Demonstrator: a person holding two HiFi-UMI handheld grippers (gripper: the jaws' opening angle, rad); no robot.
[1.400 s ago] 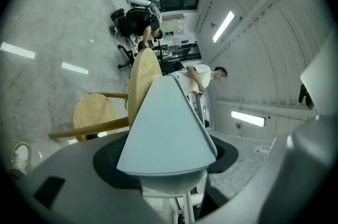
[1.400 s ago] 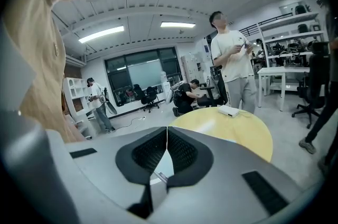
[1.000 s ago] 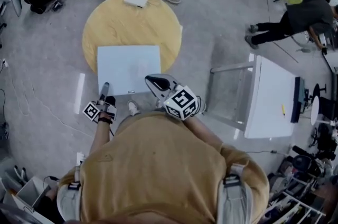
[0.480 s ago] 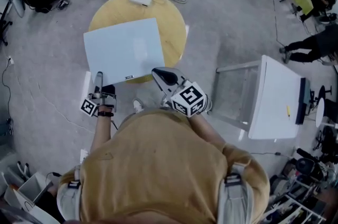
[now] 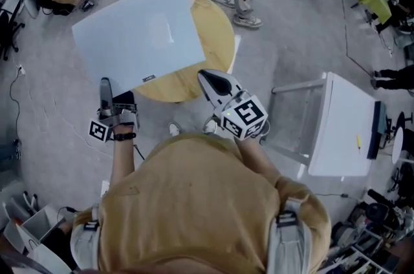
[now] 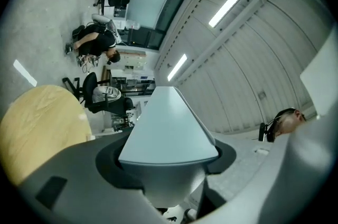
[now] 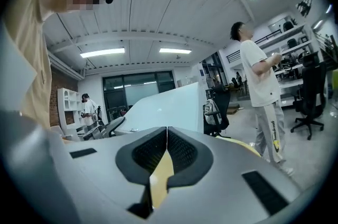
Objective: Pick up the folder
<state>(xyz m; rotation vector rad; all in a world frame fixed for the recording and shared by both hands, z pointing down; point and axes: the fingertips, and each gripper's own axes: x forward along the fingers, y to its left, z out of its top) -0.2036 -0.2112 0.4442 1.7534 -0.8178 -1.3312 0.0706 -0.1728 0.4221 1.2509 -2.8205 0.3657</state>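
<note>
The folder (image 5: pixel 136 40) is up off the table (image 5: pixel 218 46) now. Your left gripper (image 5: pixel 105 90) pinches its seven o'clock corner. Your right gripper (image 5: pixel 208 80) is closed tight and holds nothing.

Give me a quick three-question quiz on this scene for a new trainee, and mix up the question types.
1. True or false: the folder lies flat on the round table.
2. Which one grips the folder? A) the left hand-held gripper B) the right hand-held gripper C) both
3. Fill in: the right hand-held gripper's jaws are ____, with nothing between them.

Key
1. False: it is held up off the table and tilted.
2. A
3. shut
</note>
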